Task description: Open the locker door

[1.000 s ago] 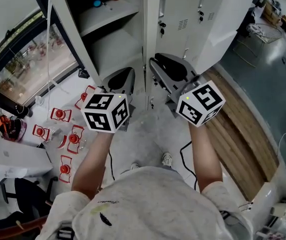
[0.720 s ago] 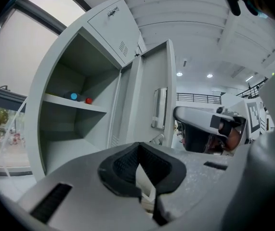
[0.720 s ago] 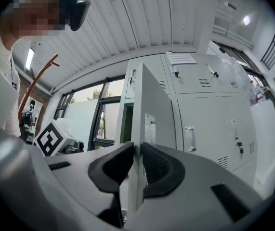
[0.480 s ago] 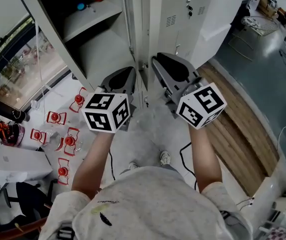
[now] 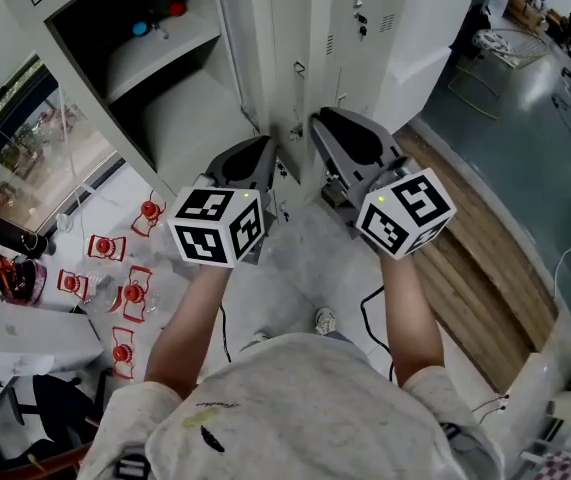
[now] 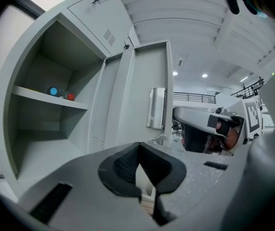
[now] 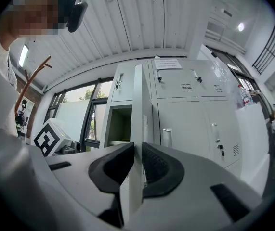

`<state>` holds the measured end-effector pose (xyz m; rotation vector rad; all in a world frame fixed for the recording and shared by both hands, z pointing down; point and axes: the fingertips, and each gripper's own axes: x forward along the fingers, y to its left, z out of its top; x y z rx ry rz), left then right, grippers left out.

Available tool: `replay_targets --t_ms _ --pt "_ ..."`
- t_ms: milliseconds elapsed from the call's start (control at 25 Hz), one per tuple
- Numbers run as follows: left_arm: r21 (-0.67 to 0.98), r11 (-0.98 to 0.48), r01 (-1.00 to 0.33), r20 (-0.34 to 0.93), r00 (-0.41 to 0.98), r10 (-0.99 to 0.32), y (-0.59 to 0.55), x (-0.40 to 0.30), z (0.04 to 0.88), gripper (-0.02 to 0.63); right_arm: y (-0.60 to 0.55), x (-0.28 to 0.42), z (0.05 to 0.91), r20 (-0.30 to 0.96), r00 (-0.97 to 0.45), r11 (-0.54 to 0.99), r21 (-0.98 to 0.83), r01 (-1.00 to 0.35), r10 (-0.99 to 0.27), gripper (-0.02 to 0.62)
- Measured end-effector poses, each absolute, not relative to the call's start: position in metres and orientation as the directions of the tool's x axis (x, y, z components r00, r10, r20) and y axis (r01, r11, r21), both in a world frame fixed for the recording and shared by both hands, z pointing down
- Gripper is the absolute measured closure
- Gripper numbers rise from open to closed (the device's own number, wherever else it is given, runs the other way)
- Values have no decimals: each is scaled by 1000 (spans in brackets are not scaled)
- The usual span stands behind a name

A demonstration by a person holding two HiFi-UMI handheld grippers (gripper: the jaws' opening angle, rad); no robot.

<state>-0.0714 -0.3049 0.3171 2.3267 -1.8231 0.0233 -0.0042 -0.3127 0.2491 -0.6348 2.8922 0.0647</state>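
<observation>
**Right claw on the door edge, left one just tagging along**

Starting at the left: a window (image 5: 25, 178) ran along the wall, with a scatter of small red things (image 5: 135, 293) on the pale floor (image 5: 295, 258) below it. Next came an open locker bay with a shelf (image 6: 50, 99) carrying a blue thing (image 6: 54, 91) and a red thing (image 6: 70, 96).

The left gripper (image 6: 138, 150) hung in front of that bay with its jaws together and nothing in them. My guess is it was parked out of the way so the door had room to swing.

In the middle stood the locker door (image 7: 142, 105), partly open and seen almost edge-on. The right gripper (image 7: 136, 150) had that edge between its jaws, which were closing narrow onto it, pads on either face. Pinching the free edge makes sense to me, since it's far from the hinge and gives easy leverage.

To the right were more shut lockers, then a strip of wood flooring (image 5: 475, 238). It looked like a big workshop-type room with a ribbed ceiling.
</observation>
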Motion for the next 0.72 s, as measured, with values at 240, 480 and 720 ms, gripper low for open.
replay_targets --t_ms 240,480,720 --pt "134 -235 -963 129 252 -959 -319 -61 316 601 -330 8 249 -185 -883 899 -4 -438 -432 548" --pt "125 -232 -965 138 249 -959 -331 -53 319 601 -350 23 249 -199 -869 889 -24 -457 -452 551" --pt "114 -233 -966 142 248 -958 -343 -45 317 601 -368 34 249 -205 -858 880 -47 -473 -471 557"
